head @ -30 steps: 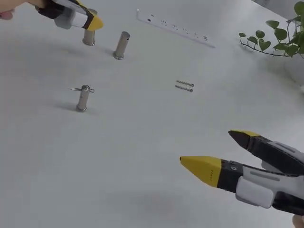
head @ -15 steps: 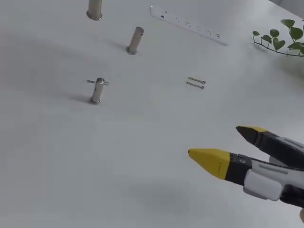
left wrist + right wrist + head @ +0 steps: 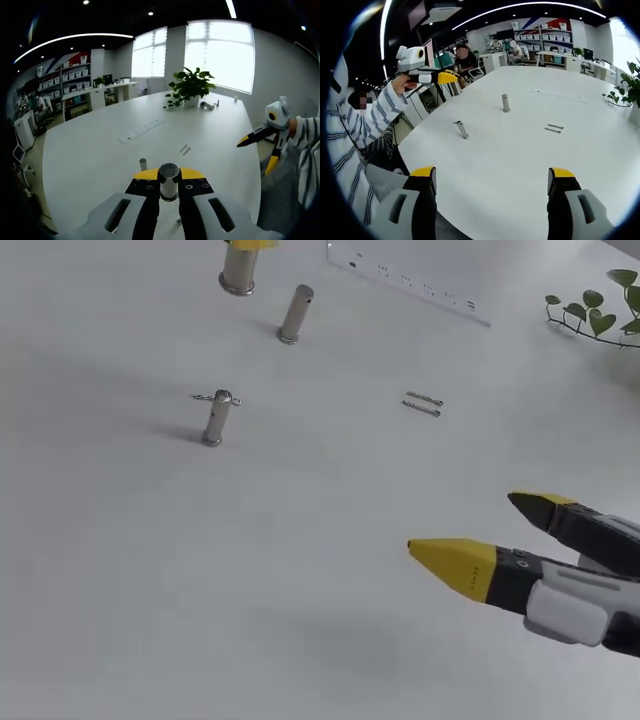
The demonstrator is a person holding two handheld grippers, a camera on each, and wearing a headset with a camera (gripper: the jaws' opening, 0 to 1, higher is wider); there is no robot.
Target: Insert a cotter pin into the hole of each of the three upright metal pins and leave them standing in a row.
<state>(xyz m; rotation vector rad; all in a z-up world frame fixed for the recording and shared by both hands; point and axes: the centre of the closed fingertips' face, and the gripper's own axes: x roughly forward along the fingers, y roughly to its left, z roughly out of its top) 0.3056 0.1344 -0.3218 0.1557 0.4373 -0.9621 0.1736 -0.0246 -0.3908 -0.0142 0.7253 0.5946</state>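
Three steel pins stand on the white table (image 3: 200,570). The nearest pin (image 3: 217,418) carries a cotter pin through its head. A bare pin (image 3: 295,313) stands behind it. My left gripper (image 3: 169,175) is shut on the top of the far pin (image 3: 238,275), which fills the gap between its jaws in the left gripper view (image 3: 169,181). Two loose cotter pins (image 3: 422,404) lie side by side to the right. My right gripper (image 3: 465,525) hovers open and empty at the near right, well short of those cotter pins (image 3: 552,128).
A white power strip (image 3: 410,285) lies along the far side. A leafy plant (image 3: 600,315) sits at the far right corner. People sit at other desks beyond the table in the right gripper view.
The head camera has shifted, sliding the scene right and down in view. The left gripper stays on the far pin. The right gripper remains open at the near right.
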